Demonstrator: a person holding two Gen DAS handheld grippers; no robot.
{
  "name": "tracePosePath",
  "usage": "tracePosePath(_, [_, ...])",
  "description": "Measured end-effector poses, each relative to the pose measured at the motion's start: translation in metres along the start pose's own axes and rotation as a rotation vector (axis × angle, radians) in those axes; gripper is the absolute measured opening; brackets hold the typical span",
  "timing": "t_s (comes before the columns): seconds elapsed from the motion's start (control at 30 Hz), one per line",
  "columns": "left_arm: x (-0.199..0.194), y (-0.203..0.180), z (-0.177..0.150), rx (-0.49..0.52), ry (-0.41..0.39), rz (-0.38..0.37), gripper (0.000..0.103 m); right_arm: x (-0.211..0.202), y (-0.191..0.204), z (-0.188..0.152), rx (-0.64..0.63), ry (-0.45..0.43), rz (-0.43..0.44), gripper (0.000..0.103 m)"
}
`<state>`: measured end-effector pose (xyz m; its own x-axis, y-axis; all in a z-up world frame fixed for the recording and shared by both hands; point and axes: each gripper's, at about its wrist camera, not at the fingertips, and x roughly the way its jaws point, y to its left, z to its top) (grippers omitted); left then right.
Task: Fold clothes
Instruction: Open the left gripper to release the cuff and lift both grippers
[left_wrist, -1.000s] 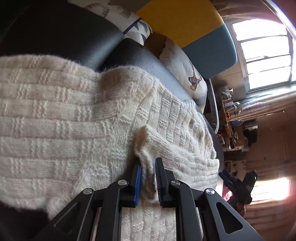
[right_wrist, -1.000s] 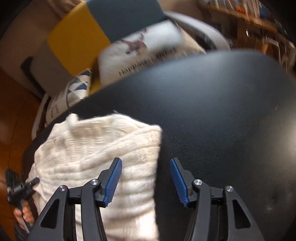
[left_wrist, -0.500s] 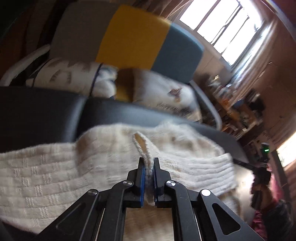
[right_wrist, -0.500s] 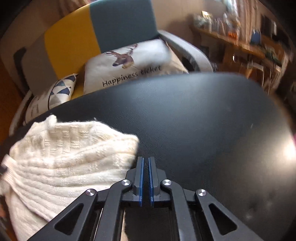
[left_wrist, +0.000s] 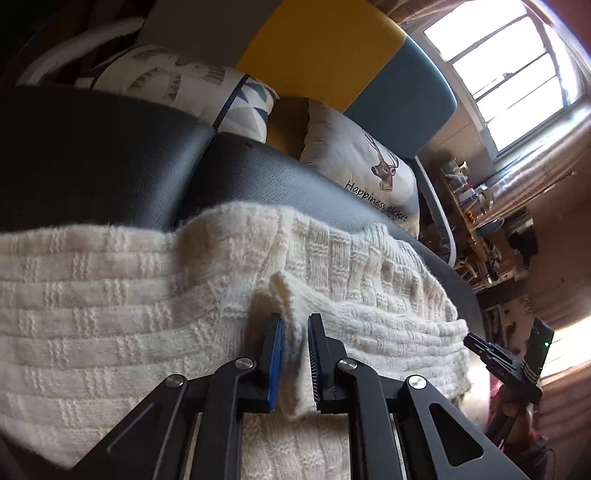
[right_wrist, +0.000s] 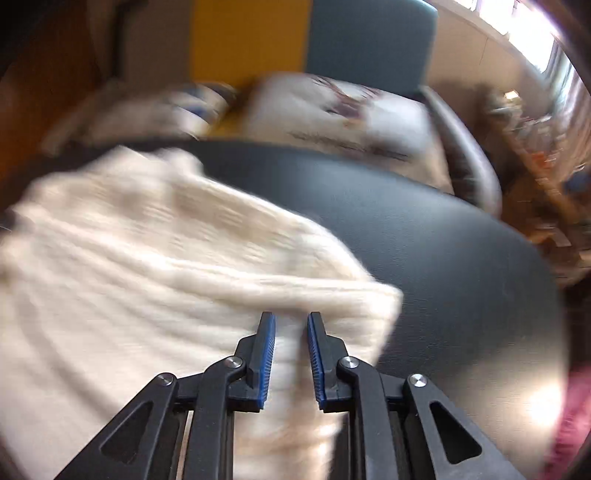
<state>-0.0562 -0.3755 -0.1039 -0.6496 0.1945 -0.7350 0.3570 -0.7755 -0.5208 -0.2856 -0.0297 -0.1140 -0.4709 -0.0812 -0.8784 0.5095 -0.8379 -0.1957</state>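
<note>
Your left gripper (left_wrist: 294, 354) has its jaws pinched onto a raised ridge of the cream knitted sweater (left_wrist: 110, 314), with a thick wad of knit filling the narrow gap between the blue pads. The hold takes in only that bunched fold, so a quick pull could let the loose, stretchy knit slide out, or drag just the top layer and skew the layers beneath. Your right gripper (right_wrist: 290, 354) sits over the sweater's near right corner with its jaws a little apart; the view is smeared by motion, and I cannot tell whether any cloth is caught between them. If it closes on thin air or a single layer, the two sides would lift unevenly and the fold would twist. The sweater lies spread across the black cushion (left_wrist: 110, 155), its right edge stopping short of the cushion's bare right half. That cushion looks like smooth faux leather, so the whole garment may skate across it under a sideways tug. The knit is chunky, fuzzy and basket-weave patterned, soft and bulky, so its folds will stand rounded rather than crease flat.
</note>
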Motion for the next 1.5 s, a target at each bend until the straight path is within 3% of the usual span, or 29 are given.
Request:
tracePosePath(0.1, [-0.003, -0.01, 0.002, 0.053, -0.054, 0.05, 0.01, 0.008, -0.025, 0.001, 0.155, -0.013, 0.052, 0.018])
tracePosePath(0.17, [0.011, -0.003, 0.0, 0.052, 0.006, 0.146, 0.01, 0.004, -0.029, 0.0, 0.167, -0.014, 0.068, 0.019])
tracePosePath(0.3, [0.005, 0.011, -0.002, -0.036, -0.003, 0.124, 0.01, -0.016, -0.038, -0.01, 0.185, -0.037, 0.129, 0.02])
tracePosePath(0.47, [-0.038, 0.007, -0.002, -0.086, -0.128, 0.073, 0.011, -0.039, -0.043, -0.038, 0.232, -0.049, 0.32, 0.021])
tracePosePath(0.63, [-0.035, -0.008, -0.014, -0.033, -0.084, 0.07, 0.012, -0.063, -0.047, -0.066, 0.279, -0.061, 0.511, 0.021])
tracePosePath(0.67, [-0.029, -0.011, -0.02, -0.028, -0.062, 0.064, 0.012, -0.059, -0.043, -0.067, 0.266, -0.057, 0.511, 0.021])
tracePosePath(0.77, [-0.015, -0.02, -0.036, -0.017, -0.004, 0.037, 0.012, -0.035, -0.031, -0.076, 0.194, 0.052, 0.291, 0.018])
tracePosePath(0.87, [0.002, -0.033, -0.047, 0.045, 0.041, 0.107, 0.012, -0.036, -0.034, -0.078, 0.213, 0.05, 0.232, 0.018])
tracePosePath(1.0, [0.005, -0.033, -0.047, 0.025, 0.052, 0.095, 0.013, -0.059, -0.023, -0.068, 0.187, -0.006, 0.231, 0.018])
tracePosePath(1.17, [-0.023, -0.026, -0.038, -0.006, -0.027, 0.048, 0.013, -0.079, 0.009, -0.041, 0.118, -0.086, 0.275, 0.022])
tracePosePath(1.27, [-0.03, -0.012, -0.026, -0.02, -0.055, 0.1, 0.013, -0.071, 0.031, -0.02, 0.08, -0.087, 0.297, 0.022])
tracePosePath(1.37, [-0.023, 0.015, -0.014, -0.116, -0.005, 0.061, 0.02, -0.053, 0.042, -0.008, 0.081, -0.057, 0.285, 0.022])
tracePosePath(1.5, [-0.005, 0.023, -0.001, -0.147, 0.056, 0.013, 0.022, -0.026, 0.045, -0.007, 0.127, 0.0, 0.257, 0.022])
